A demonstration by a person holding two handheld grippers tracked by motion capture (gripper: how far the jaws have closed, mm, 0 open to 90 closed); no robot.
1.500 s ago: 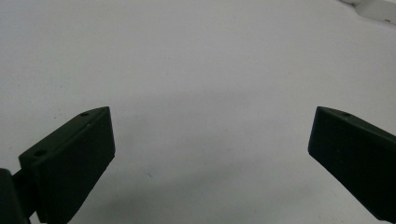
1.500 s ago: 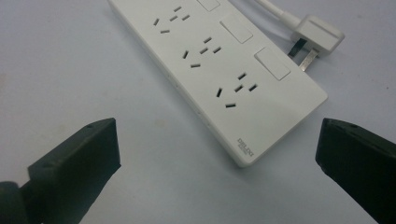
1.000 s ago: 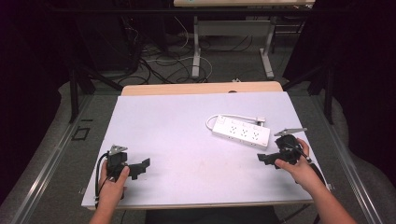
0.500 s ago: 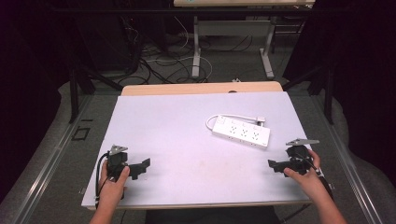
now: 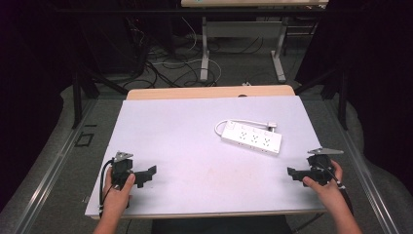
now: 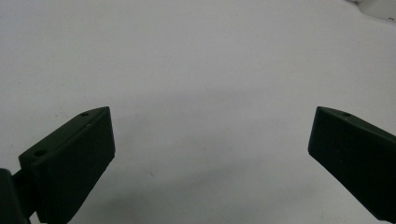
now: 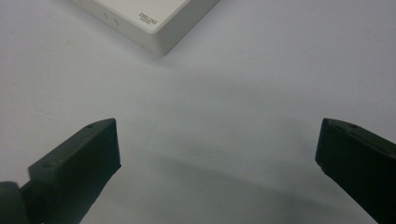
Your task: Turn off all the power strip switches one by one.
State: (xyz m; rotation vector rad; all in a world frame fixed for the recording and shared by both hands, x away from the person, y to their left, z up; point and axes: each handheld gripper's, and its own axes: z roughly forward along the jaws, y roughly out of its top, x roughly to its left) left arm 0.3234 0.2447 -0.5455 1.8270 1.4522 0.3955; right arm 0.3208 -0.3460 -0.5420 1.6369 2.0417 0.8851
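The table [image 5: 160, 126] has a white top with a strip of light wood [image 5: 209, 92] along its far edge. The floor [image 5: 68, 161] around it is grey. Behind the table, black and white cables [image 5: 160, 63] lie in a tangle on the floor. Two pale metal legs [image 5: 204, 53] of another desk stand there. Dark curtains [image 5: 370, 73] hang at both sides, and the room is dim.

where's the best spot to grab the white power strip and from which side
Probably across the narrow width of the power strip near its plain right end, coming from above. It lies flat and long, and its coiled cord crowds the far left. The right gripper is nearest, jaws open.
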